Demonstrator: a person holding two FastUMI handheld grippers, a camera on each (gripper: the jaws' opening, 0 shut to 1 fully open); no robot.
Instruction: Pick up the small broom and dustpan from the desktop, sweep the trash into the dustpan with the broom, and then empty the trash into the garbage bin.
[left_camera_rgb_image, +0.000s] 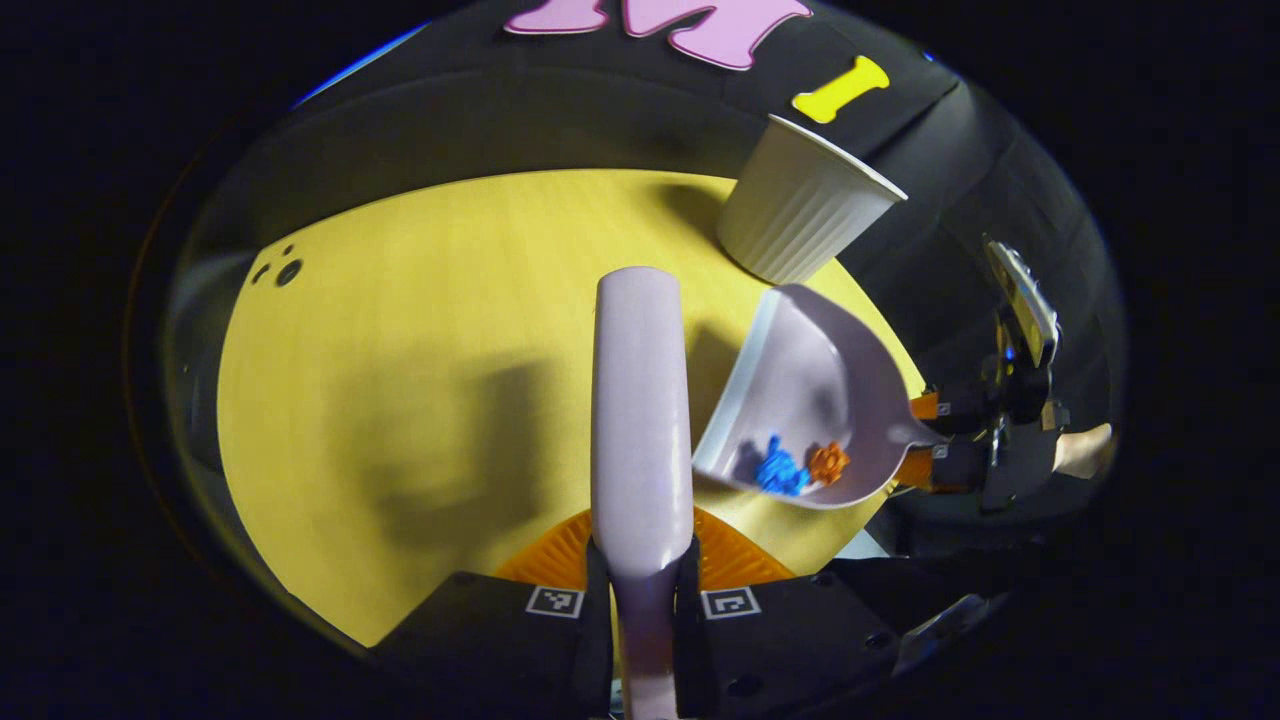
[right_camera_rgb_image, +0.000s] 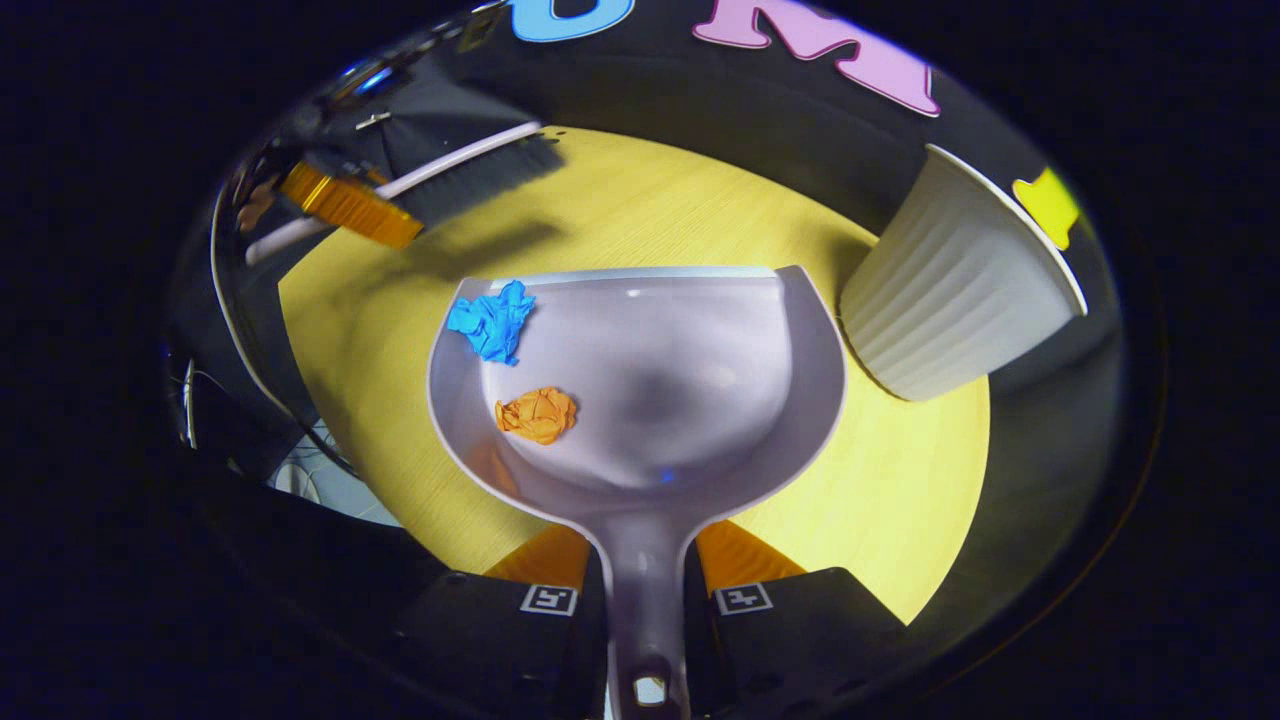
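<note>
Clamped between the left gripper (left_camera_rgb_image: 641, 590) fingers at 6 o'clock in the left gripper view is the pale lilac plastic broom (left_camera_rgb_image: 641, 400), both fingers pressing on its handle; its long axis runs straight up toward 12 o'clock, away from the camera, above the yellow wooden desktop (left_camera_rgb_image: 420, 330). At 3 o'clock the lilac plastic dustpan (left_camera_rgb_image: 800, 400) hangs tilted, mouth toward 11 o'clock, handle held by the right gripper (left_camera_rgb_image: 925, 440). A crumpled blue paper scrap (left_camera_rgb_image: 779, 470) and a crumpled orange paper scrap (left_camera_rgb_image: 829, 462) lie in its low corner. The white ribbed plastic garbage bin (left_camera_rgb_image: 800, 205) stands at 1 o'clock, near the pan's mouth.

Right gripper view: the right gripper's fingers close tight on the dustpan's handle at 6 o'clock, the mouth pointing to 12. Both scraps sit on its left side. The bin stands at 2 o'clock, just beside the pan. At 10 o'clock the broom lies slantwise in the left gripper.
</note>
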